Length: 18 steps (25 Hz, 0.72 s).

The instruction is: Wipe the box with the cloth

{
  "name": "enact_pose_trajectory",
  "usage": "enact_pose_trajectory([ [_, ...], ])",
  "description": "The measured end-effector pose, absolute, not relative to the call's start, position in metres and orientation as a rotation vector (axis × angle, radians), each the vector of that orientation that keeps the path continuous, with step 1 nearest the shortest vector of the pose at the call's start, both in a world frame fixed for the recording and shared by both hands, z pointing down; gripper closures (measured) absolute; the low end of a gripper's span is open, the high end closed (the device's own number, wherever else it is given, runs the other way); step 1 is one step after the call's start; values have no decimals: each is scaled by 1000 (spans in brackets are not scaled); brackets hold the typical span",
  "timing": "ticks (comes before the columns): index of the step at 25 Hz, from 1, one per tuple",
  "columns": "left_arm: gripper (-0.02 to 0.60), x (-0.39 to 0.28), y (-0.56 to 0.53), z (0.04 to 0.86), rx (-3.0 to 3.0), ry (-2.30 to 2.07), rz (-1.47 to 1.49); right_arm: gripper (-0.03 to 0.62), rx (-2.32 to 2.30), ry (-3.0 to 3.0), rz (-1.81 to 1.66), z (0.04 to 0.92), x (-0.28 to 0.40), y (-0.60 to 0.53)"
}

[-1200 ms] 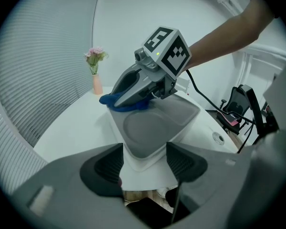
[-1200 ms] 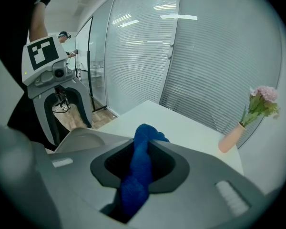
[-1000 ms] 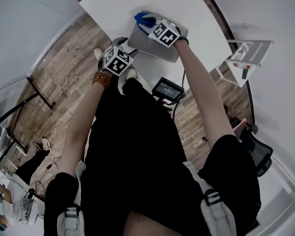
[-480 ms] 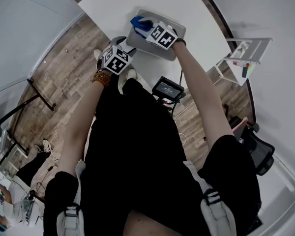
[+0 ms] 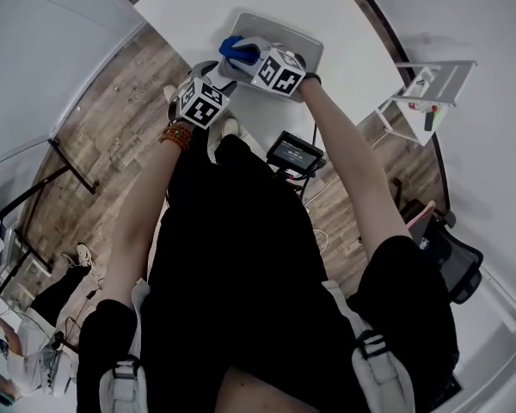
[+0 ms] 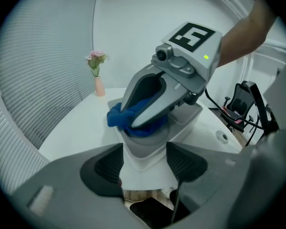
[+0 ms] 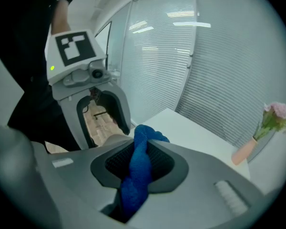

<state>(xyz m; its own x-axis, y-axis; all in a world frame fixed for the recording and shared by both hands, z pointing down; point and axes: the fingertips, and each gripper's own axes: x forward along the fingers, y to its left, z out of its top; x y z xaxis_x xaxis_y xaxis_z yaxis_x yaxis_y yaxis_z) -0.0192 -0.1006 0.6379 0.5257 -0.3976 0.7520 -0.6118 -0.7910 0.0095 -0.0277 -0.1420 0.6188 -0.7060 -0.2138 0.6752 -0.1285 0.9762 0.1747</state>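
Right gripper [image 6: 129,120]: jaws pinch cloth [image 6: 115,116] atop box [image 6: 183,124] near table [image 6: 74,125] edge, grip just loosening. Left gripper [image 6: 143,163]: jaws wide, empty. Risk: cloth slips out; unbraced box skids.

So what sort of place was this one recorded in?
Most likely an office or meeting room. There is a large white table, pale slatted blinds along the walls, a black office chair and a wood-plank floor. A small pink vase of flowers stands on the table.
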Motion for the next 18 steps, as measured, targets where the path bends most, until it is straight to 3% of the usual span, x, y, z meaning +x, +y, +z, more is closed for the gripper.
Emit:
enact_pose_trajectory([
  [18,184,-24,-103,642,2486,-898,1118,499,34,-2303,44,631,-41,-98],
])
